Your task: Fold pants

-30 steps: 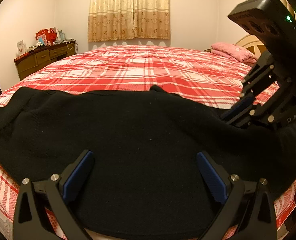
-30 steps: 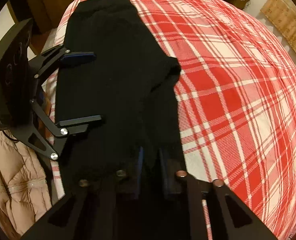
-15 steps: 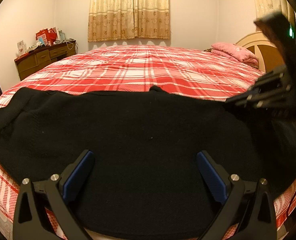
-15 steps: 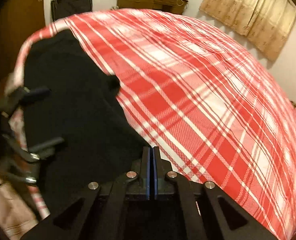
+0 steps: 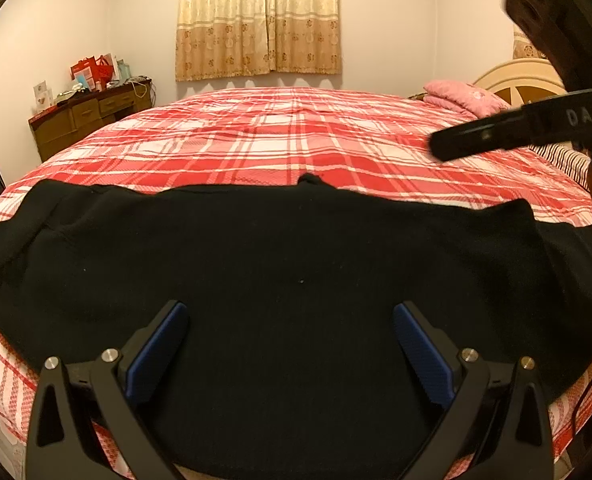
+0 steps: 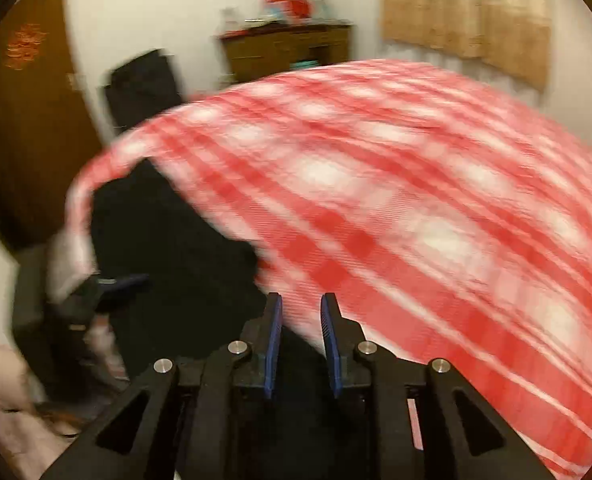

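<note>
since the frame a second ago, right gripper [image 6: 301, 312] has let go of the black cloth and lifted clear; its blue pads [image 6: 274, 344], shut together half a second ago, now stand slightly apart with nothing between them. left gripper [image 5: 290, 320] unchanged in place.

left wrist view, left to right:
- wooden dresser [image 5: 92, 118], against the far wall, small red and white items on top.
- left gripper, jaws spread wide, blue pads [image 5: 158, 350] well apart, poised over the near edge of the pants; holds nothing.
- black pants [image 5: 288, 264], laid flat across the near side of the bed, long axis running left to right, a small peak at the far edge near the middle.
- red plaid bedspread [image 5: 296, 140], bare beyond the pants.
- beige curtains [image 5: 258, 20], centre of the far wall.
- pink pillow [image 5: 462, 94], far right by the cream headboard [image 5: 516, 76].
- right gripper, seen side-on at upper right, raised above the bedspread, apart from the pants.

right wrist view, heavily blurred:
- brown door [image 6: 20, 120].
- black pants at lower left, left gripper beside them.
- plaid bedspread fills the right.
</note>
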The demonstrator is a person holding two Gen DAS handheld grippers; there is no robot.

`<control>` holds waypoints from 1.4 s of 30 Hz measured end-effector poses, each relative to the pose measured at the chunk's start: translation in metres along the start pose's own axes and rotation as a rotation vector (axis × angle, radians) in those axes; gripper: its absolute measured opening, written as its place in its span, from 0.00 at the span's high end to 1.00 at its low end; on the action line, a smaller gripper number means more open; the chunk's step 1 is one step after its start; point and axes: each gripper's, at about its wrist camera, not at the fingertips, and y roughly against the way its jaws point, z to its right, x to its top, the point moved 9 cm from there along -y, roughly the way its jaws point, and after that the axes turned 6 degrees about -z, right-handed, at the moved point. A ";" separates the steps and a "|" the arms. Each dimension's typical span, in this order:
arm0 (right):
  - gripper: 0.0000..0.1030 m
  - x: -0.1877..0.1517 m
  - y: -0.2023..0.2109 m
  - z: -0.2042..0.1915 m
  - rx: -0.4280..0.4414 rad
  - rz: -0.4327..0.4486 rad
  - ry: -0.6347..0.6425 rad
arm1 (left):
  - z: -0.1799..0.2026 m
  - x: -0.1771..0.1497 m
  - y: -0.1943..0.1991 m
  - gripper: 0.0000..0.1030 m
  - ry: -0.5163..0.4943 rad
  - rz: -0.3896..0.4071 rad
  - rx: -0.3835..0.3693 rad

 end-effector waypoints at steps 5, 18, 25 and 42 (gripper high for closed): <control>0.80 0.005 -0.048 -0.024 -0.075 -0.097 0.152 | 0.001 -0.001 0.000 0.00 -0.001 -0.002 -0.002; 0.93 0.012 -0.055 -0.011 -0.226 -0.087 0.123 | 0.002 0.000 0.001 0.00 0.003 0.004 -0.002; 0.92 0.010 -0.066 -0.008 -0.240 -0.046 0.147 | 0.001 0.000 0.001 0.00 0.002 0.018 0.006; 0.44 -0.155 0.150 0.113 -0.447 0.234 -0.602 | 0.001 0.001 0.000 0.00 0.006 0.025 0.011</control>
